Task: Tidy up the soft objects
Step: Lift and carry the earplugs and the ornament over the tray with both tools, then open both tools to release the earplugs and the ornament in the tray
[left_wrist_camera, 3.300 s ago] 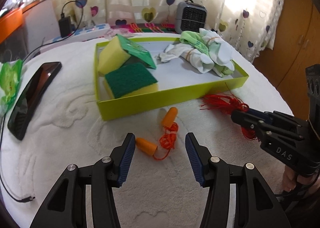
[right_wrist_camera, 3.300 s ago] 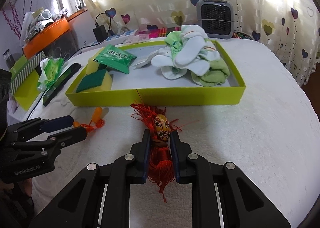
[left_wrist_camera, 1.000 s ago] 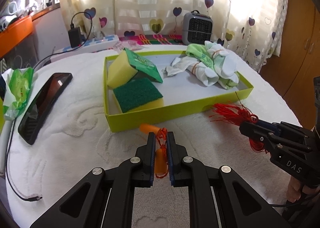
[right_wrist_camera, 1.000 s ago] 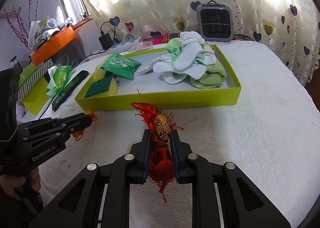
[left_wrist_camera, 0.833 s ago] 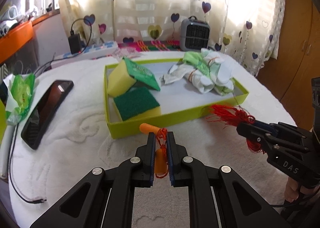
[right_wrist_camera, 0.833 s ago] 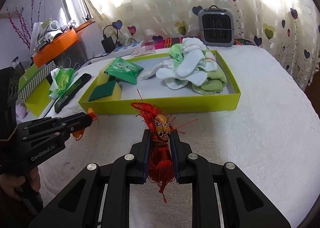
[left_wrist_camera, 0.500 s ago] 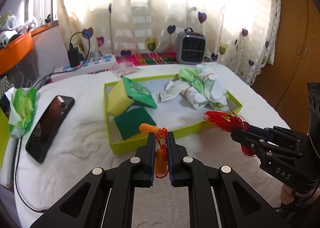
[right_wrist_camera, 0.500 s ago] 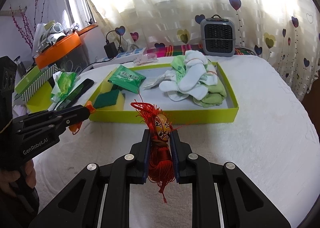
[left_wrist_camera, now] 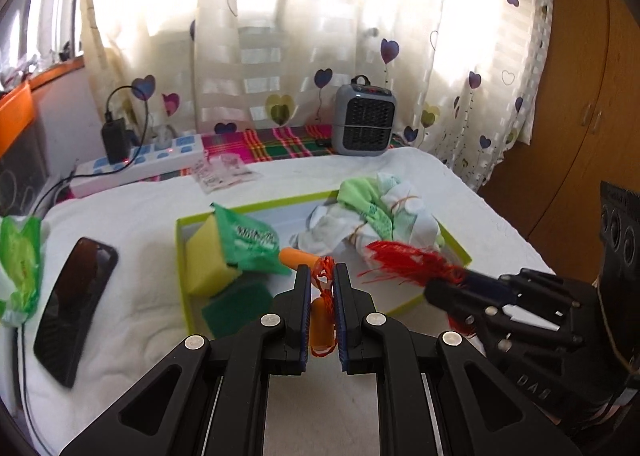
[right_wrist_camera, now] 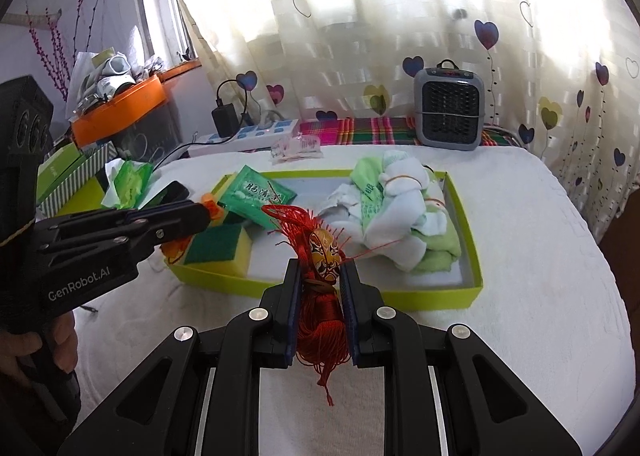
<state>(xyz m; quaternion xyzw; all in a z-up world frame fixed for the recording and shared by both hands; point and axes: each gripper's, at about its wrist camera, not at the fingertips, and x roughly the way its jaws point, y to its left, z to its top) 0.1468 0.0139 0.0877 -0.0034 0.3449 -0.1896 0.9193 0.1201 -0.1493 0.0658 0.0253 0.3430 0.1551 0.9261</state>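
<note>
green sponge (left_wrist_camera: 236, 306) partly hidden, tassel (left_wrist_camera: 404, 264) blurred

Before you: a bed (right_wrist_camera: 540, 240) under a white quilted cover, bearing a lime-green tray (right_wrist_camera: 440, 298), a black phone (left_wrist_camera: 72, 308), a power strip (left_wrist_camera: 152, 161) and a grey heater (right_wrist_camera: 448, 109).

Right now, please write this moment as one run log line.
left hand-held gripper: shut on earplugs | right hand-held gripper: shut on tassel | both near tray | nothing released

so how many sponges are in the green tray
2. One sponge lies flat, green side up, at the tray's near left corner; the other sponge leans behind it, yellow side showing, under a green packet. More could be hidden.
</note>
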